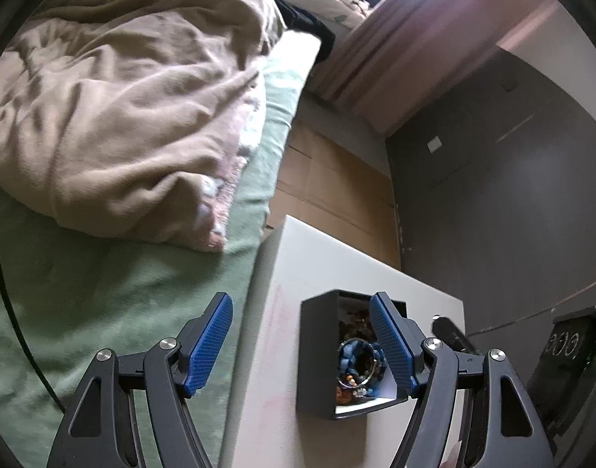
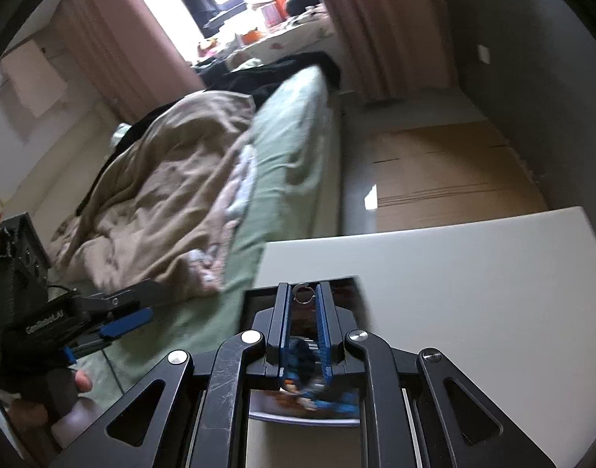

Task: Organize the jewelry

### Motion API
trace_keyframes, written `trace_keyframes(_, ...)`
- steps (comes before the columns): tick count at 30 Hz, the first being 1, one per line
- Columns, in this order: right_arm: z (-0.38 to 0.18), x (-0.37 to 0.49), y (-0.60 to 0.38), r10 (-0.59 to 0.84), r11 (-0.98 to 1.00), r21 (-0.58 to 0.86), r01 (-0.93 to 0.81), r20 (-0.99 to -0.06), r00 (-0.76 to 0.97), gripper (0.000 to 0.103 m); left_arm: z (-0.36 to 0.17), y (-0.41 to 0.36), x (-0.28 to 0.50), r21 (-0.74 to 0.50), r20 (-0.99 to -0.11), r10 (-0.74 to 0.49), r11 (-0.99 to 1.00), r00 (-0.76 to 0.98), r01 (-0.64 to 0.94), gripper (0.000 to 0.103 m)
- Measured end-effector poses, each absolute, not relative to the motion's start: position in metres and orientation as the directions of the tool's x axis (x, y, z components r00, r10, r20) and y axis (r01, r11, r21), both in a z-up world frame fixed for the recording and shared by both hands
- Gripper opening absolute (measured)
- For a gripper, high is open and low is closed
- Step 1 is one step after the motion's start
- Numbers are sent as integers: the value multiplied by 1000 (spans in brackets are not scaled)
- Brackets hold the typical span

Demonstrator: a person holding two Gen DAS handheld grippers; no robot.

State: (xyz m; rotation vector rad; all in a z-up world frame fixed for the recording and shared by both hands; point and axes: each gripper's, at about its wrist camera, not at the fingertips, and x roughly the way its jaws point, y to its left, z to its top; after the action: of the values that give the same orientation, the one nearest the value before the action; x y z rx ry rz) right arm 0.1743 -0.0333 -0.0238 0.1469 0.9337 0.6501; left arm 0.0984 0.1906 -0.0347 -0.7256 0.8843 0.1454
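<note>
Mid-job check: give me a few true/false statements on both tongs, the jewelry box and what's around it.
1. The left tongs are open. True.
2. The right tongs are wide open. False: nearly shut, pinching a small metal ring.
3. The black jewelry box sits on the bed. False: on the white table.
4. The box is empty. False: it holds blue beads and other pieces.
5. A beige blanket lies on the green sheet. True.

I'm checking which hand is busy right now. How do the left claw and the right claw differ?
The left claw is spread wide open and holds nothing; the right claw is nearly closed, pinching a small metal ring at its tips. The left claw sits beside the black jewelry box; the right claw is directly over it. Both have blue textured pads.
</note>
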Motion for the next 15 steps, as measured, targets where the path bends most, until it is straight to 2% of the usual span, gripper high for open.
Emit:
trace_keyframes(11, -45, 184, -6, 648, 744, 482, -464, -689, 323, 17, -39, 201, 97, -534, -748, -182, 737, 639, -415, 73)
trace_keyframes(12, -48, 185, -6, 642, 749, 481, -456, -697, 318, 27, -40, 201, 97, -534, -748, -184, 737, 638, -414, 73)
trace_keyframes(13, -49, 186, -8, 636, 755, 482, -444, -702, 320, 41, -40, 200, 97, -535, -748, -187, 737, 637, -412, 73)
trace_keyframes(15, -48, 187, -17, 640, 759, 498, -420, -690, 338, 51, -40, 198, 97, -530, -750, -184, 741, 635, -412, 73)
